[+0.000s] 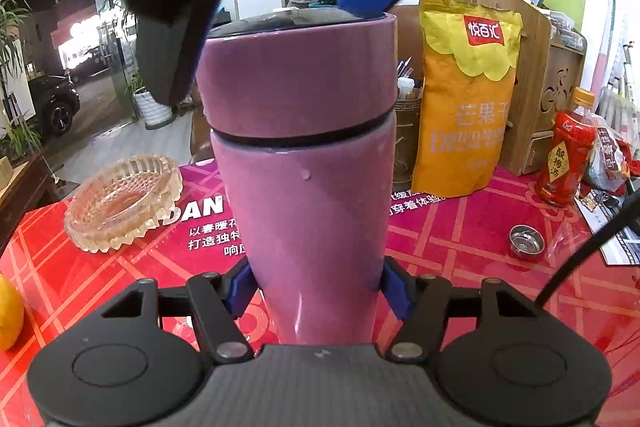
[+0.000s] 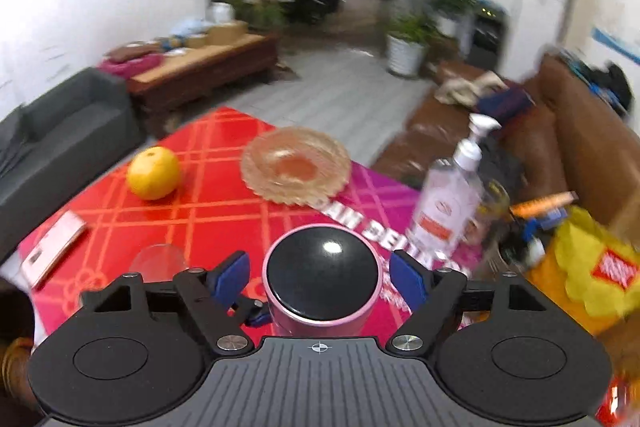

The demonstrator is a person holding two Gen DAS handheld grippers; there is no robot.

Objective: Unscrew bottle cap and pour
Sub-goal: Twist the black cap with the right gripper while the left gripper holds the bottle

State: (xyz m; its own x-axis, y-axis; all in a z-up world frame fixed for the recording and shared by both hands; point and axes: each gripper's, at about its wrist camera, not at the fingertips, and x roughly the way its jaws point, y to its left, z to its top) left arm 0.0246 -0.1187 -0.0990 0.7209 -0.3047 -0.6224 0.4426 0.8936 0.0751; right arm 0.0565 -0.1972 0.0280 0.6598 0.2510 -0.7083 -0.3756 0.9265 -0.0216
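Up close, the left gripper (image 1: 316,287) pinches the lower body of the upright pink bottle (image 1: 312,195) between its blue fingers (image 1: 394,291), cap (image 1: 296,83) still on. Only the right wrist view shows the right gripper (image 2: 320,277), fingers spread either side of the cap's black top (image 2: 322,277), plus an orange (image 2: 153,173) on the red surface (image 2: 224,211)

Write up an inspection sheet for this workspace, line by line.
Surface: red and magenta printed table cover.
Job's things: purple bottle upright, cap on.
Clutter: glass ashtray, orange, yellow snack bag, red drink bottle, metal strainer, pump bottle, empty glass.
Grippers: left hand-held gripper shut on bottle body; right hand-held gripper open, straddling cap.
Cables: black cable at right.
Surroundings: sofas, potted plants, parked car outside.
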